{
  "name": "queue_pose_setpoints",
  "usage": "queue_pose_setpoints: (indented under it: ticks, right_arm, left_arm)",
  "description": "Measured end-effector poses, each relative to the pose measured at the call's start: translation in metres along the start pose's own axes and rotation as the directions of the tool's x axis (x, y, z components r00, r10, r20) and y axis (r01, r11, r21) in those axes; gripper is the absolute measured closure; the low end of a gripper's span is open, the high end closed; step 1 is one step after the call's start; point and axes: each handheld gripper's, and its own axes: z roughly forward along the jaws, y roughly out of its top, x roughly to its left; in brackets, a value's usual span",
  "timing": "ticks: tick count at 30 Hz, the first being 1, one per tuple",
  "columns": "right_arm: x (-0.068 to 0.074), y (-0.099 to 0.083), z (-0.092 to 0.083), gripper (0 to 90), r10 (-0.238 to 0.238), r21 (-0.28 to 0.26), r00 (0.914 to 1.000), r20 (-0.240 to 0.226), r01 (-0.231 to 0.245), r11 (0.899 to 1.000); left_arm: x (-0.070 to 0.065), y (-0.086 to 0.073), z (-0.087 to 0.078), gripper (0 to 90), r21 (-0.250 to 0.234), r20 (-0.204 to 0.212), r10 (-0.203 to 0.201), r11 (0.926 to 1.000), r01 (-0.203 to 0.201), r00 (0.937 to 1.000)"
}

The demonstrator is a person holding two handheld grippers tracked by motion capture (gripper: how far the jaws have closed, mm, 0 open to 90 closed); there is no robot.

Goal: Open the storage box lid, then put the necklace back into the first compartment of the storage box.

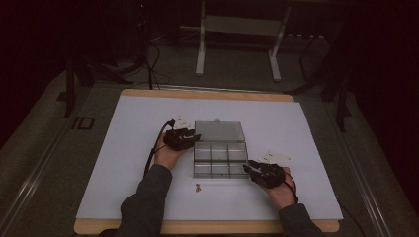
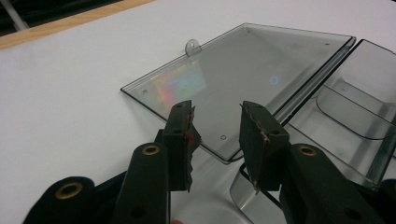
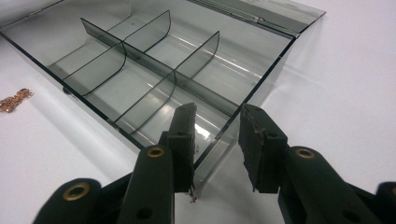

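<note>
From above, I have my forearms on a white board (image 1: 148, 123) laid over a wooden tabletop (image 1: 207, 94), and a clear smoky plastic organizer box (image 1: 220, 160) sits open in the middle of it, its lid (image 1: 219, 131) folded flat away from me. My left gripper (image 1: 182, 138) is at the box's left side near the hinge, and my right gripper (image 1: 264, 173) is at the box's near right corner. A small coppery chain (image 1: 198, 187) lies on the board just in front of the box, apart from it, and a few small white pieces (image 1: 276, 157) lie on the board just beyond my right hand. Along my left gripper (image 2: 215, 135), the jaws stand apart with nothing between them, poised over the near corner of the open lid (image 2: 243, 74); the lid's little latch tab (image 2: 192, 46) sticks out at its far edge, and one curved compartment of the box's tray (image 2: 355, 107) shows to the right. Along my right gripper (image 3: 217, 140), the jaws are also apart, straddling the box's corner wall (image 3: 243, 116) without pinching it; the dividers (image 3: 144, 60) split the tray into six cells, and the chain (image 3: 15, 99) lies at the left on the board.
</note>
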Motion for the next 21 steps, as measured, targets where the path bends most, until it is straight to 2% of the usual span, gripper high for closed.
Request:
queue_pose_setpoints:
  ticks: [9,21]
  right_arm:
    - [-0.001,0.001,0.0,67.4,0.001,0.0,1.0,0.001,-0.001,1.0]
    - [-0.001,0.001,0.0,67.5,0.004,-0.001,1.0,0.001,-0.004,1.0]
  left_arm:
    - [-0.004,0.005,-0.009,63.3,-0.005,-0.008,-0.001,1.0,0.001,1.0]
    - [-0.013,0.007,-0.022,61.4,-0.007,0.012,0.006,1.0,-0.006,0.9999]
